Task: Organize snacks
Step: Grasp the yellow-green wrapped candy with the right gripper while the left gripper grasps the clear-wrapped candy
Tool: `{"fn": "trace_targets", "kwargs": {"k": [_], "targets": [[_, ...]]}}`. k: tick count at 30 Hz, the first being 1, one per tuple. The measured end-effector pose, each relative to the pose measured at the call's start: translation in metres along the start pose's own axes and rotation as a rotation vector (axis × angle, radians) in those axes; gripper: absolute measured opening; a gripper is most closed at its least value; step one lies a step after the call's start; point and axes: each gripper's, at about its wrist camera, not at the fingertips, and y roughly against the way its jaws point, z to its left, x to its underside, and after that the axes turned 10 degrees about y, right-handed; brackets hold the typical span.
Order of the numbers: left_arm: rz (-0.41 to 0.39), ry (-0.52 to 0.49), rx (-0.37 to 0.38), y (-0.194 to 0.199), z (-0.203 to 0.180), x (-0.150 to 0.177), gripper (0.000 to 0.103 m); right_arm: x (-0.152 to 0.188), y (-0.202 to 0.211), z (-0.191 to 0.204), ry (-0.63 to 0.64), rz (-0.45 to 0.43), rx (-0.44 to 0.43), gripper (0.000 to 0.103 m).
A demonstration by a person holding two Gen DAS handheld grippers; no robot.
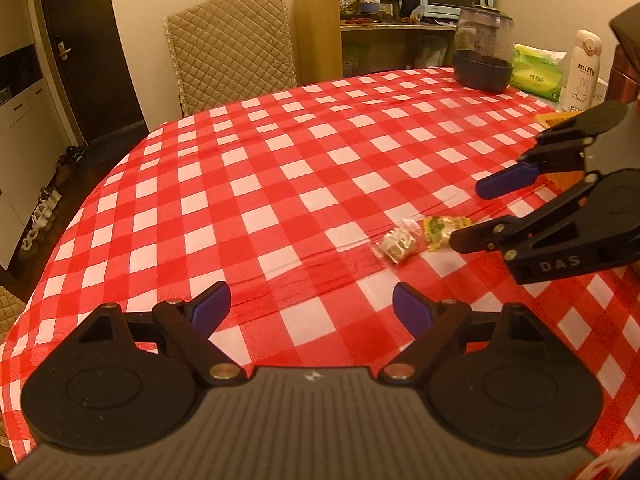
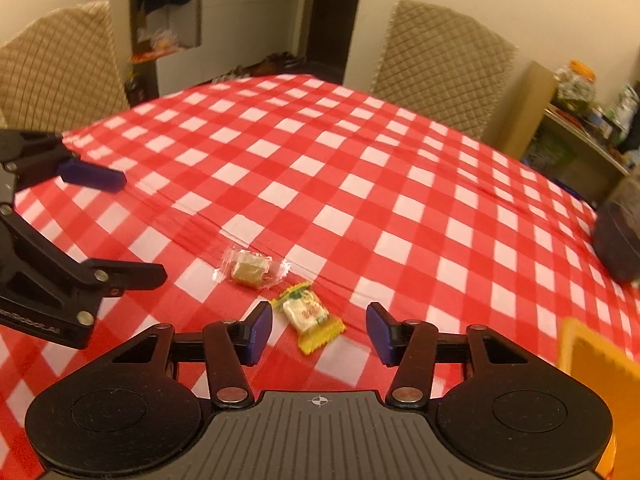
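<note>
Two wrapped snacks lie on the red-and-white checked tablecloth [image 1: 248,184]. A yellow-wrapped candy [image 2: 307,318] lies just ahead of my right gripper [image 2: 319,332], which is open and empty, with the candy between its blue pads. A clear-wrapped brownish snack [image 2: 250,269] lies just beyond it. In the left wrist view the clear snack [image 1: 396,245] and yellow candy [image 1: 444,230] lie ahead to the right. My left gripper [image 1: 312,310] is open and empty above the cloth. The right gripper [image 1: 472,212] shows at the right, beside the candy.
An orange container [image 2: 600,376] stands at my right, also glimpsed in the left wrist view [image 1: 554,119]. A dark bowl with a clear lid [image 1: 482,54], a green tissue pack [image 1: 536,72] and a white Miffy bottle [image 1: 582,70] stand at the table's far end. Quilted chairs [image 2: 444,64] surround the table.
</note>
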Motion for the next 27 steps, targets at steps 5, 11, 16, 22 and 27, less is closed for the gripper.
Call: {"fn": "trace_targets", "kwargs": {"k": [5, 11, 16, 22, 27], "targets": [[0.003, 0.014, 0.012, -0.002, 0.003, 0.001, 0.087, -0.004, -0.020, -0.001, 0.054, 0.033, -0.018, 0.046], [0.006, -0.006, 0.039, -0.005, -0.003, 0.002, 0.087, -0.005, -0.024, -0.007, -0.010, 0.037, -0.060, 0.022], [-0.005, -0.073, 0.079, -0.012, -0.014, -0.003, 0.086, 0.003, -0.001, -0.013, -0.168, 0.038, -0.010, 0.022], [-0.014, -0.220, 0.128, -0.033, -0.035, -0.014, 0.070, 0.020, 0.036, -0.016, -0.315, 0.005, 0.025, 0.022], [0.018, -0.294, 0.157, -0.051, -0.048, -0.018, 0.051, 0.033, 0.050, -0.015, -0.368, -0.008, 0.030, 0.022]]}}
